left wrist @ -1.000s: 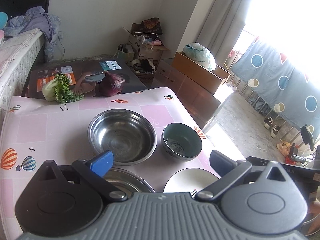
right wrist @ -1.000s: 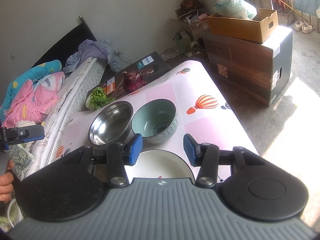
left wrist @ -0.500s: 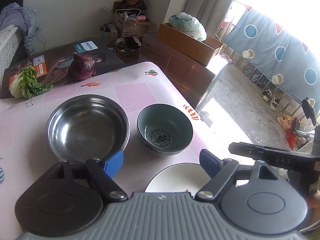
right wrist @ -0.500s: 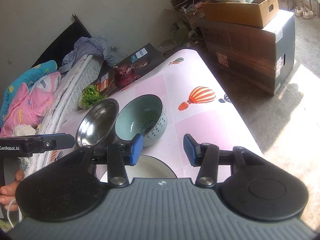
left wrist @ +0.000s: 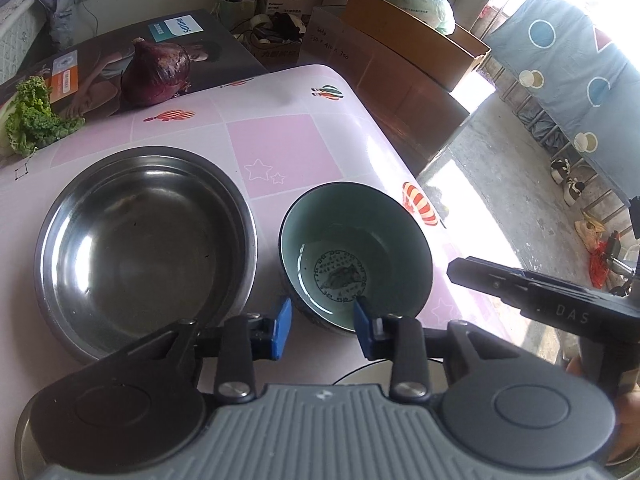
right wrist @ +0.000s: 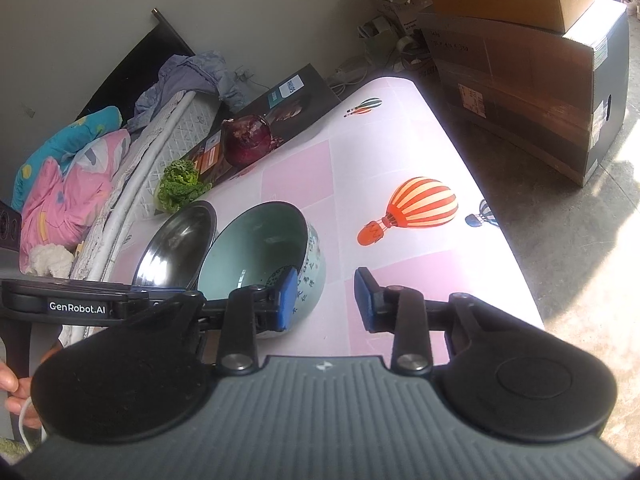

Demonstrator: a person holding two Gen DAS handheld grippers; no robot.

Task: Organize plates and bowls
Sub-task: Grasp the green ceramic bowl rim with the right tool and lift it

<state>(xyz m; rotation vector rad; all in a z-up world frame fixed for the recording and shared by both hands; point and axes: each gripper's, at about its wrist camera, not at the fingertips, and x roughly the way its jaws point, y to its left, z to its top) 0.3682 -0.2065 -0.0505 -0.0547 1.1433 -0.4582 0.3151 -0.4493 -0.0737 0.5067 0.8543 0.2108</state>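
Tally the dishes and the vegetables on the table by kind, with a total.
Steel bowls: 1
Ceramic bowls: 1
White plates: 1, mostly hidden behind the left gripper
Red onions: 1
Leafy greens: 1
Total: 5

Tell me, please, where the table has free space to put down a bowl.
Free: the tablecloth from the teal bowl to the far corner, and its balloon-printed edge. Crowded: the near part, where steel bowl, teal bowl and white plate sit close; onion and greens border the far side.
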